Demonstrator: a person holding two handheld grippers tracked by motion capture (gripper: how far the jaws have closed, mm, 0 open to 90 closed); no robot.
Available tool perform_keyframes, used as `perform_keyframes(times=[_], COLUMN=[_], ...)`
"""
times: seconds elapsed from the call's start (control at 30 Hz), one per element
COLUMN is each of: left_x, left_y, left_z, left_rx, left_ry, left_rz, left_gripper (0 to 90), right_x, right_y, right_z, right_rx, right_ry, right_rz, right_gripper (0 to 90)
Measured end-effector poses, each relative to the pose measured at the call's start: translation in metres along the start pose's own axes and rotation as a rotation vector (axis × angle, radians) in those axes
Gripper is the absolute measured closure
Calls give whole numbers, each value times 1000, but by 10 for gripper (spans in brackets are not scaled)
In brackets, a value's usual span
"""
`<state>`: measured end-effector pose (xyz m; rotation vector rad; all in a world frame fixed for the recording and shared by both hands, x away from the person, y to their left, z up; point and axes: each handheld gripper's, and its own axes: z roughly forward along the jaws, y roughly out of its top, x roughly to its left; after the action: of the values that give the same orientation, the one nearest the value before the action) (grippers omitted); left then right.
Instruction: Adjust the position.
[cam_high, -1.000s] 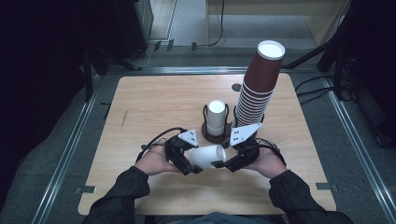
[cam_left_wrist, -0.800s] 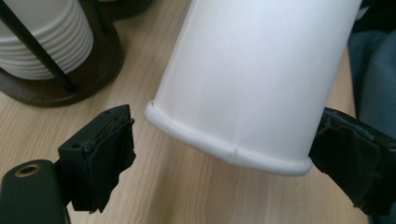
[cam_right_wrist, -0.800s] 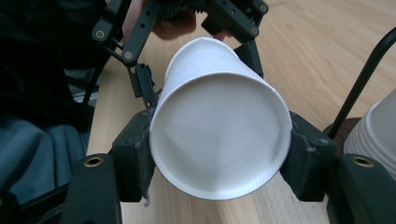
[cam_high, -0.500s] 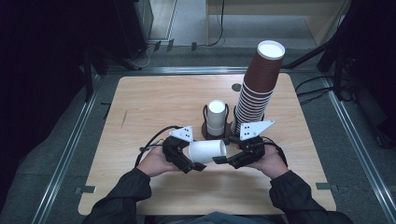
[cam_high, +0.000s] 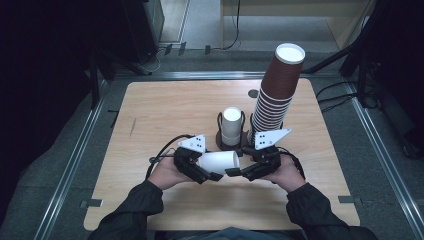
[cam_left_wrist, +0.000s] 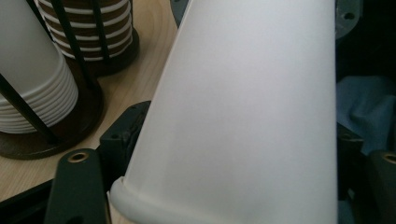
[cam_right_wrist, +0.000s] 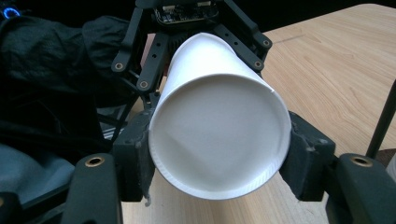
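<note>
white cup: The white cup (cam_high: 218, 161) lies on its side in the air just above the counter (cam_high: 150, 115), between the two tools, in front of the person.

right tool: The right tool (cam_high: 237, 171) squeezes the closed bottom end of the cup. In the right gripper view, a black pad (cam_right_wrist: 306, 156) presses on each side of the round base (cam_right_wrist: 217, 140). I think this hand keeps the cup steady.

left tool: The left tool (cam_high: 210, 175) is around the wide, open end of the cup, and its jaws have just been closing with the cup between them. In the left gripper view, the cup wall (cam_left_wrist: 243, 116) is very close and its rolled rim (cam_left_wrist: 140, 205) sits by one jaw. I think it now grips the cup too.

why two hands: One cup held at both ends looks like a hand-over, or a way to turn the cup the right way up.

white stack: A short stack of white cups (cam_high: 231, 125) stands in a dark wire holder (cam_high: 220, 140) just behind the tools. The held cup may belong there.

brown stack: A tall stack of brown cups (cam_high: 277, 90) stands beside it, to the right. It leans a bit, so the holder keeps it from falling.

care: Paper bends, so a soft squeeze seems best.
</note>
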<state>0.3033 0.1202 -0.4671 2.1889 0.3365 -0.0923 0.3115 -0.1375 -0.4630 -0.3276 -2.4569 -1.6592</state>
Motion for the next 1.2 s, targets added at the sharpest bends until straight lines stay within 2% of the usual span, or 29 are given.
perform_keyframes(times=[0.13,0.23,0.37,0.47,0.53,0.8,0.87,1.03,1.2], left_x=[0,1,2,3,5,11,12,13,11], left_y=[1,0,-1,-2,-3,-6,-6,-6,-7], left_z=[-1,-3,-5,-7,-7,-8,-6,0,11], left_rx=[9,13,39,73,96,195,237,298,356], left_ry=[-3,-7,4,10,-2,43,58,79,75], left_rz=[2,-9,-7,0,-14,-33,-31,-25,-21], left_gripper=[300,305,305,304,302,304,304,306,306], right_x=[-1,-1,0,0,0,-1,-1,-2,-3], right_y=[0,1,2,0,-1,-7,-8,-10,-12], right_z=[1,1,1,1,2,8,8,11,16], right_rx=[13,13,39,78,111,217,224,258,291], right_ry=[3,26,-26,-46,-58,-109,-111,-126,-137], right_rz=[16,35,20,5,-5,-31,-29,-39,-59], right_gripper=[354,253,216,216,220,226,227,229,231])
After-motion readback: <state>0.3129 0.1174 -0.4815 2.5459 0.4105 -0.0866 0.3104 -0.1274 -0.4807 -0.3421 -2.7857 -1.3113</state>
